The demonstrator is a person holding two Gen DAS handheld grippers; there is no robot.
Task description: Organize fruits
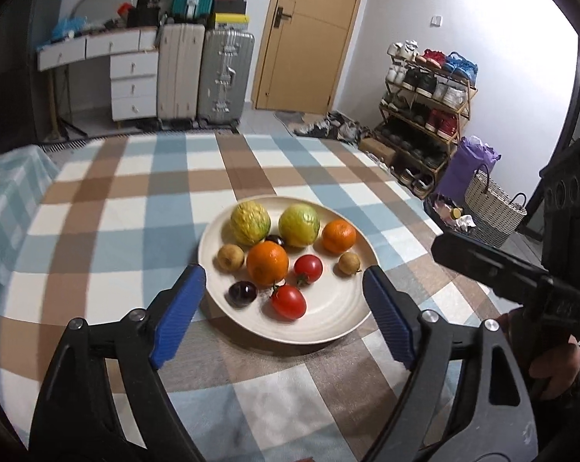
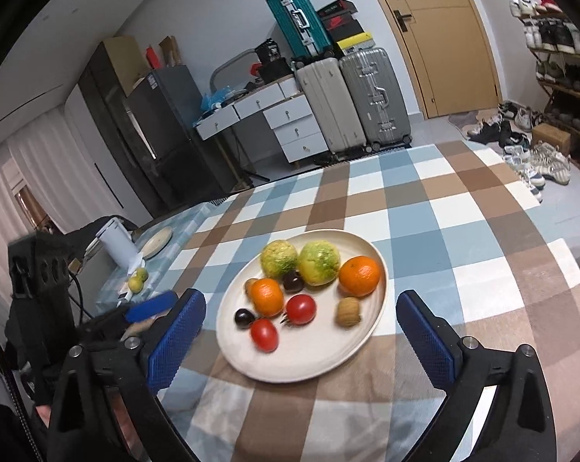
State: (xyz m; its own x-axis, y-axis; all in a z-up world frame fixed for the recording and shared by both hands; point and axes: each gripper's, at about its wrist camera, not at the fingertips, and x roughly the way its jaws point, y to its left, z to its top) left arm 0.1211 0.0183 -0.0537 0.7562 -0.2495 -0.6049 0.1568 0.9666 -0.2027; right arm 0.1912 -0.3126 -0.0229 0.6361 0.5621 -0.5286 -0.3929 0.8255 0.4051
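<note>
A cream plate [image 1: 328, 319] [image 2: 328, 362] sits on the checked tablecloth. It holds two yellow-green fruits [image 1: 250, 222] [image 2: 319, 263], two oranges [image 1: 267, 262] [image 2: 359, 275], two red tomatoes [image 1: 288, 301] [image 2: 300, 308], two dark plums [image 1: 242, 293] [image 2: 244, 317] and two small brown fruits [image 1: 348, 263] [image 2: 348, 311]. My left gripper [image 1: 286, 315] is open and empty, hovering over the plate's near edge. My right gripper [image 2: 301, 342] is open and empty, also over the plate's near side. The right gripper's body [image 1: 521, 269] shows at the right of the left wrist view.
A second cream plate [image 2: 157, 241], a white jug [image 2: 117, 245] and small green fruits [image 2: 138, 279] lie on the far left of the table. Suitcases [image 1: 205, 73], drawers [image 1: 134, 86], a shoe rack [image 1: 424, 115] and a woven basket [image 1: 490, 208] stand around the table.
</note>
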